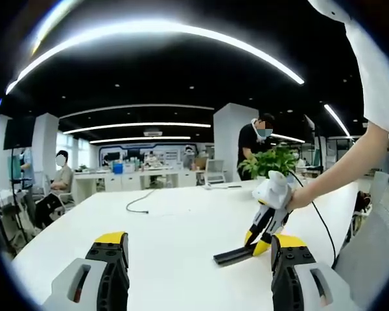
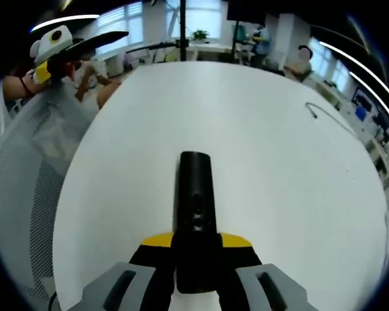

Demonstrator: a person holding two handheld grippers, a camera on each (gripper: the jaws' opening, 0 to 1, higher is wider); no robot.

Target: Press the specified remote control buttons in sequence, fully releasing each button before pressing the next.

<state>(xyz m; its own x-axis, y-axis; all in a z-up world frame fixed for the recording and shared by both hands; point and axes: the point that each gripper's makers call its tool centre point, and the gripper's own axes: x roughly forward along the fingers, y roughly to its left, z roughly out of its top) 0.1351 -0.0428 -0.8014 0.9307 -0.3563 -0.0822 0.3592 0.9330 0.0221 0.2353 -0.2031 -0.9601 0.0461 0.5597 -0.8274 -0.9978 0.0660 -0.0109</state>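
A black remote control (image 1: 232, 255) lies on the white table (image 1: 168, 220), to the right in the left gripper view. My right gripper (image 1: 259, 243), held by a person's hand, has its yellow-tipped jaws closed on the remote's near end. In the right gripper view the remote (image 2: 194, 188) points away from me, its back end clamped in my right gripper (image 2: 196, 243). My left gripper (image 1: 199, 241) hovers over the table left of the remote, jaws wide apart with nothing between them. It also shows as my left gripper (image 2: 84, 45) at the upper left of the right gripper view.
A thin dark cable (image 1: 139, 202) lies on the far part of the table. A potted plant (image 1: 277, 162) stands behind the right gripper. A grey mesh chair (image 2: 32, 168) sits at the table's edge. People and desks fill the office beyond.
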